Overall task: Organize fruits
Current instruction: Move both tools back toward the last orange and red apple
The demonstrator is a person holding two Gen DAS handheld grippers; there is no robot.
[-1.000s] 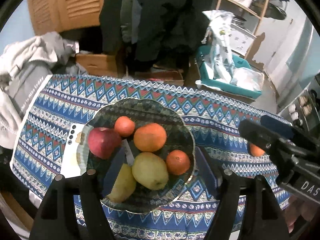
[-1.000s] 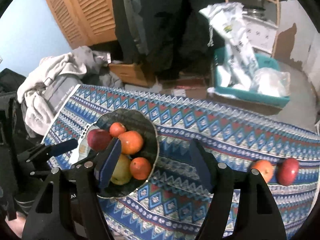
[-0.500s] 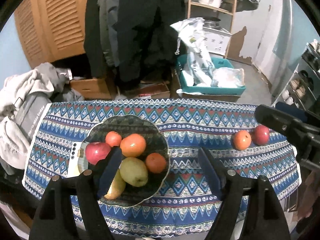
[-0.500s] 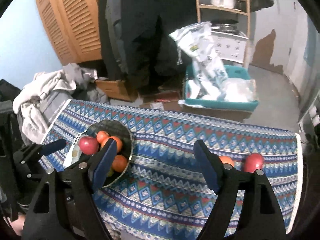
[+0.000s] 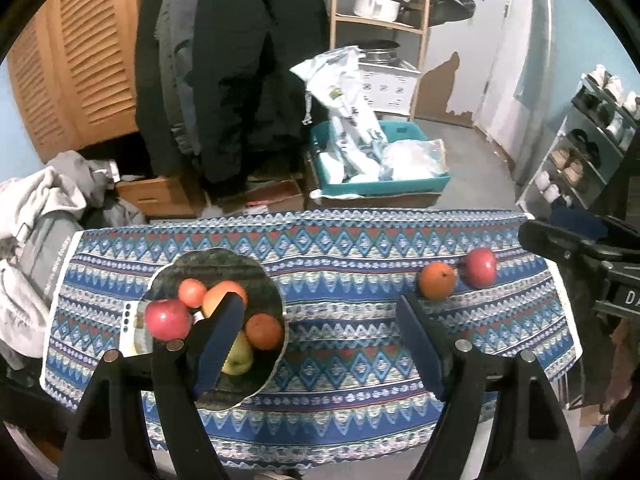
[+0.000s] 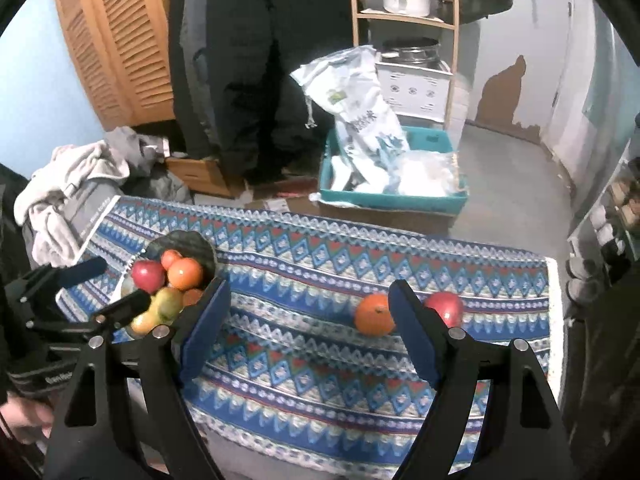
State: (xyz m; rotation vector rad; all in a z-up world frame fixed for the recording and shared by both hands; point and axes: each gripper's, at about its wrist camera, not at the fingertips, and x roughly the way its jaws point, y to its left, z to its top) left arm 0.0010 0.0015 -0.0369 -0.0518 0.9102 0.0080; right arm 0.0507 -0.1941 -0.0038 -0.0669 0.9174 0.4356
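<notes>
Both views now take in more of the bench [image 6: 320,264] than before, and the jaws have just been opening, with nothing between them. We find the loose orange [image 6: 374,314] and apple [image 6: 445,307] just ahead of the right hand-held gripper [image 6: 308,320]; the left hand-held gripper [image 5: 320,334] sits nearer the bowl [image 5: 224,258].

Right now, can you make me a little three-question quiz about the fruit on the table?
1. True or false: the right claw is holding an orange.
2. Which two fruits lie on the cloth outside the bowl? A) two pears B) an orange and a red apple C) two apples
3. Fill in: inside the bowl, the red apple sits on the ___ side in the left wrist view.

Key: 1 false, both claws are open and hold nothing. 2 B. 3 left.
</notes>
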